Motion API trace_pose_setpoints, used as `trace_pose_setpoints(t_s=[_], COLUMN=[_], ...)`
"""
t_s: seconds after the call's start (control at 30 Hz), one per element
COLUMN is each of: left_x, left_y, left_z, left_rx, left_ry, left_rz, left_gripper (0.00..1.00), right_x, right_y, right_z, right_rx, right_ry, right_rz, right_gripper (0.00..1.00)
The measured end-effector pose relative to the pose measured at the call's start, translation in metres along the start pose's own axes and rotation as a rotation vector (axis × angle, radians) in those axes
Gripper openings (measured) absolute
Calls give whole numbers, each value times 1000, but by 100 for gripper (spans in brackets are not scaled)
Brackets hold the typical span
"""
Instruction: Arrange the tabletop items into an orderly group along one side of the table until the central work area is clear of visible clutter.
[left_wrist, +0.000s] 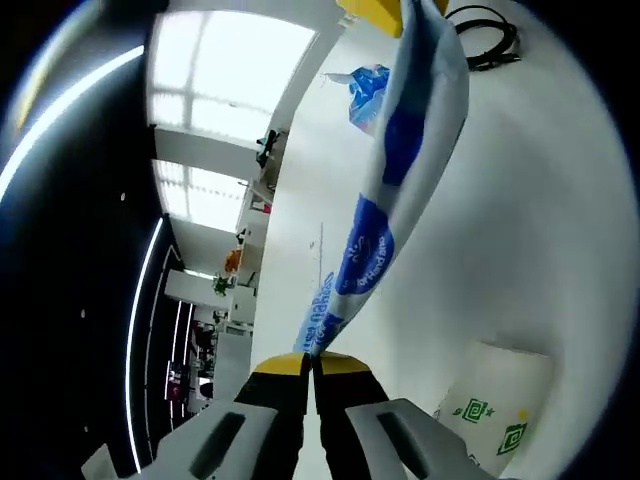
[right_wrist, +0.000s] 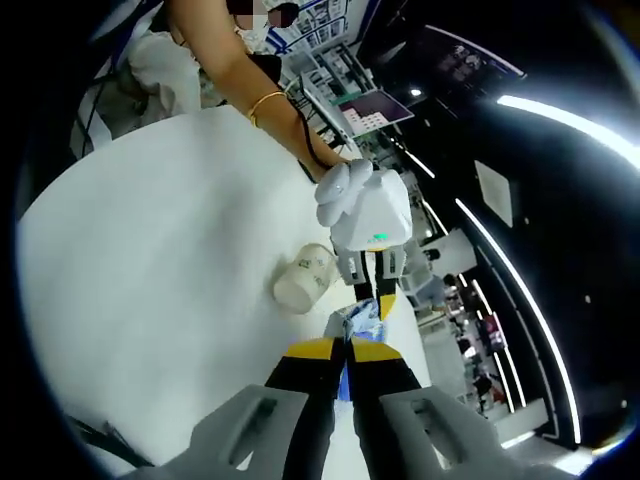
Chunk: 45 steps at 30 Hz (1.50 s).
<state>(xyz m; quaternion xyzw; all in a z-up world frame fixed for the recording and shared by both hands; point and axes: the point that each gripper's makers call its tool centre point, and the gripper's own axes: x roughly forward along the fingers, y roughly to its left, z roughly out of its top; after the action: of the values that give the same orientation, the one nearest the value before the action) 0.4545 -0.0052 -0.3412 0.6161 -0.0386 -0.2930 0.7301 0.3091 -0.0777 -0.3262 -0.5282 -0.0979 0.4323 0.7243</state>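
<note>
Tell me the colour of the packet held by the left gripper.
White and blue packet, clearest in the left gripper view.

I'm seeing a large commercial hall, dark ceiling with long light strips (right_wrist: 560, 115), display stands (right_wrist: 345, 90), white table (right_wrist: 140, 260)

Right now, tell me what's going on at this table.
A person is tidying a white table with two handheld grippers. The left gripper is shut on one end of a blue-and-white wrapper, which stretches away from its jaws. The right gripper is shut on the wrapper too, so both hold it above the table. A paper cup lies on its side nearby, and a black cable and another blue wrapper sit farther off.
</note>
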Motion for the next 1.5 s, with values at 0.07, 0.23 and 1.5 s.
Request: trace_pose_setpoints(t_s=[0.07, 0.23, 1.5], left_x=[-4, -11, -51], left_y=[2, 11, -3], left_z=[2, 8, 58], left_rx=[-9, -24, -118], left_ry=[-4, -21, -92], left_rz=[13, 80, 138], left_gripper=[0, 0, 0], right_x=[-3, -9, -58], right_y=[0, 1, 23], right_z=[-2, -6, -64], right_rx=[4, 2, 28], right_ry=[6, 25, 196], right_rz=[-1, -6, 15], right_gripper=[1, 1, 0])
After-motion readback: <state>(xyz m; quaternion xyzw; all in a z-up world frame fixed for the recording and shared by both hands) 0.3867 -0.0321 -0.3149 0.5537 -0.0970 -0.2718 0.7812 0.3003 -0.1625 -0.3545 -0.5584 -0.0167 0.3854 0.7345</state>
